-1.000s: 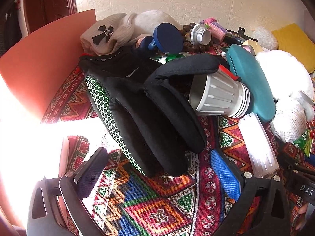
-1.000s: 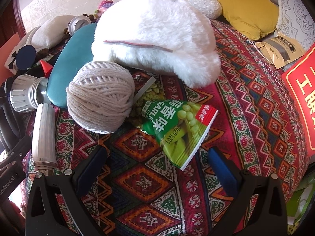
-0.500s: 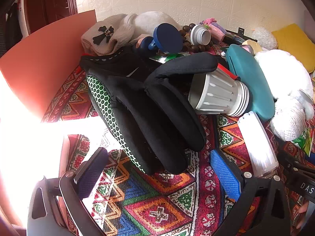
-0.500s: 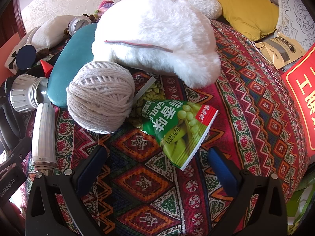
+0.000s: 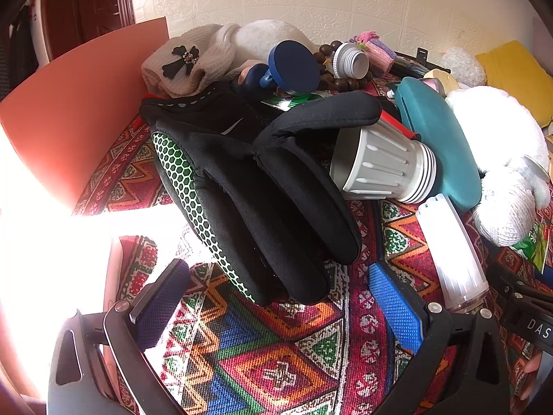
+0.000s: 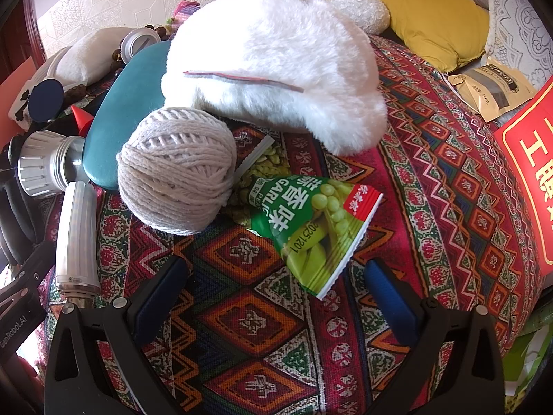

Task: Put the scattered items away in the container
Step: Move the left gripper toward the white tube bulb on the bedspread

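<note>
In the left wrist view a black glove [image 5: 255,186] with a green honeycomb edge lies on the patterned cloth, just ahead of my open, empty left gripper [image 5: 276,297]. A silver flashlight head [image 5: 383,169], a teal case [image 5: 439,145] and a clear ribbed tube [image 5: 452,256] lie to its right. In the right wrist view a green pea snack bag [image 6: 311,228] lies between the fingers of my open, empty right gripper [image 6: 276,294]. A ball of beige twine [image 6: 176,173] and a white fur hat [image 6: 276,69] sit behind it.
An orange board [image 5: 79,103] stands at the left. A beige knit hat [image 5: 186,65], a blue disc [image 5: 293,65], a silver cap [image 5: 349,65] and beads lie at the back. A yellow cushion [image 6: 435,17], a tan pouch [image 6: 490,86] and a red box [image 6: 532,166] are at the right.
The left gripper has crept slightly forward toward the black glove. The right gripper view is nearly unchanged.
</note>
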### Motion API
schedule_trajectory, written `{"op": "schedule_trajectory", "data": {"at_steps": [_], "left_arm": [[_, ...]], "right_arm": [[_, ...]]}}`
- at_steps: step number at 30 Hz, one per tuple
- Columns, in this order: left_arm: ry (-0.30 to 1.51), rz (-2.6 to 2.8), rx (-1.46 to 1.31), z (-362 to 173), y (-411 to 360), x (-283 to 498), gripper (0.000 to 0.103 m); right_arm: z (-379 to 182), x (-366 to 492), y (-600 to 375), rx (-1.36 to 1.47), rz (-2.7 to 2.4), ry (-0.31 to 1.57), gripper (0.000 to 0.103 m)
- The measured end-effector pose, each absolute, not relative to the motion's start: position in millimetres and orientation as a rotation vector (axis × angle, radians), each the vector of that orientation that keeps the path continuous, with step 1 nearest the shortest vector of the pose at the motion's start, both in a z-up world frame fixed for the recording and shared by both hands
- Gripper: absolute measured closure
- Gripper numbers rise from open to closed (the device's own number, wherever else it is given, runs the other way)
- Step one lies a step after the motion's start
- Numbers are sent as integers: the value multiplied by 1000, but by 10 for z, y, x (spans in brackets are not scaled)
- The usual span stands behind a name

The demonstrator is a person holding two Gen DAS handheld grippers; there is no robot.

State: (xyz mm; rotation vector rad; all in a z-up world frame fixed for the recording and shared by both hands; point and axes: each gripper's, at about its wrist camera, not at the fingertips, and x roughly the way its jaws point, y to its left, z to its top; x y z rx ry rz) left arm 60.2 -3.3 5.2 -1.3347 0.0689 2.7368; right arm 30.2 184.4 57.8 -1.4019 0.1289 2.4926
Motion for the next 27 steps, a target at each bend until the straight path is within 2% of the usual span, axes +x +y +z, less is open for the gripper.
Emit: {"op": "schedule_trajectory", "data": {"at_steps": [27], "left_arm": [[121, 2613, -1361, 95, -45, 868, 0]], "right_arm": [[573, 310, 1813, -1397, 2502, 123, 1]]}}
